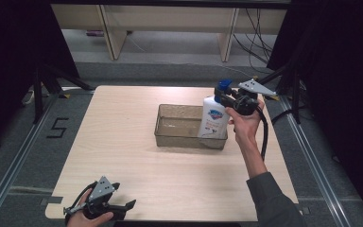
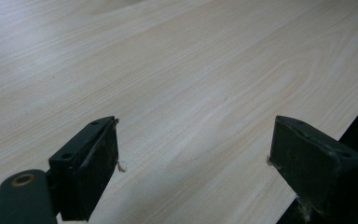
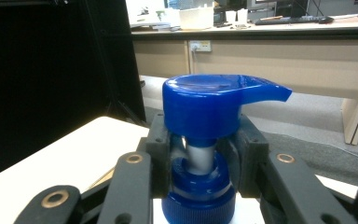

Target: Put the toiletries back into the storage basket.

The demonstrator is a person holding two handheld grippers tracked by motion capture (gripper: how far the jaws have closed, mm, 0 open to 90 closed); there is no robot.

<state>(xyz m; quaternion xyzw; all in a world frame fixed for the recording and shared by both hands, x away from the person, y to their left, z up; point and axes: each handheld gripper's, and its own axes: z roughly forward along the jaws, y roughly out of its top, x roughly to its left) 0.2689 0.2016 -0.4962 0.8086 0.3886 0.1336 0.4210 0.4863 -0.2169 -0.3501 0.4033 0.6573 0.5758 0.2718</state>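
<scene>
White plastic pump bottle (image 1: 213,118) stands upright at the right end of the clear bin (image 1: 170,137), base inside it. Right gripper (image 3: 200,156) is clamped on the narrow neck under the blue pump head (image 3: 214,105). Judged: rigid, smooth-walled, likely bottom-heavy if full; neck under the collar is the secure hold. Left gripper (image 2: 193,161) rests with jaws spread, empty, over the table (image 2: 168,70) near its front edge.
</scene>
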